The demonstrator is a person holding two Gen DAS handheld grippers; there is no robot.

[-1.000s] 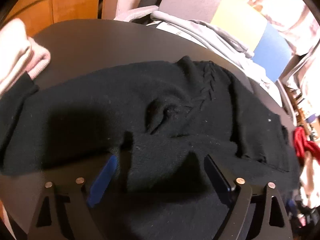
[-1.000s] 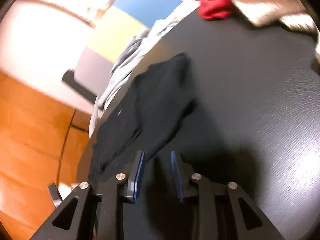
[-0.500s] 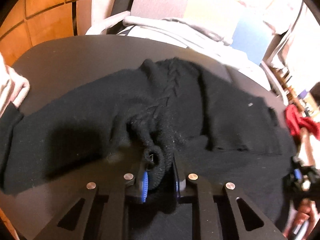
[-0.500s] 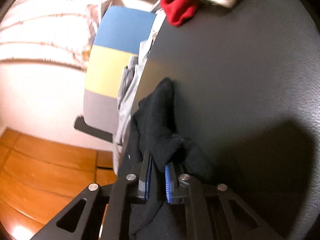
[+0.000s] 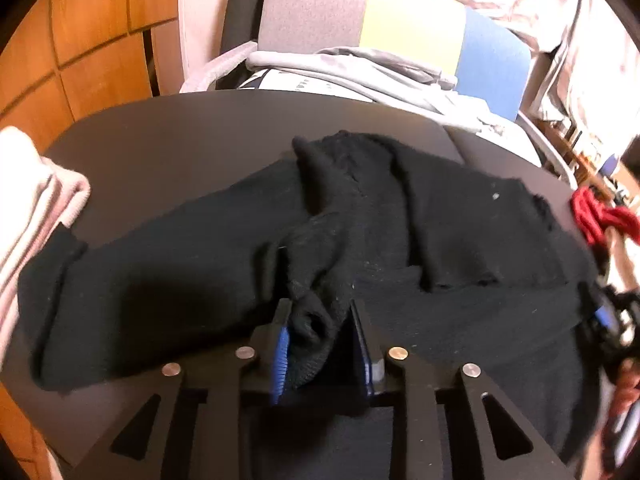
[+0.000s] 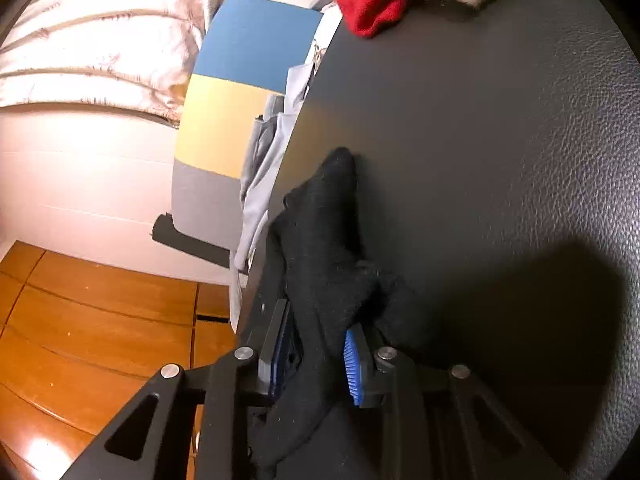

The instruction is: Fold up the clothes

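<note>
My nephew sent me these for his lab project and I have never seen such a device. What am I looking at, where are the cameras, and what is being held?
There is no robot here. A person holds a two-finger clamp in each hand, and a wide-angle camera on each clamp looks forward along its fingers, which is why everything seems bent.

In the left clamp's picture, the left gripper has its blue-padded fingers closed on a bunched fold of a black sweater, which lies spread over a dark table. A pale folded garment sits at the table's left edge, a red cloth at the right, and a chair with grey clothing stands behind.

In the right clamp's picture, the right gripper pinches another part of the same sweater. The job is folding clothes.
</note>
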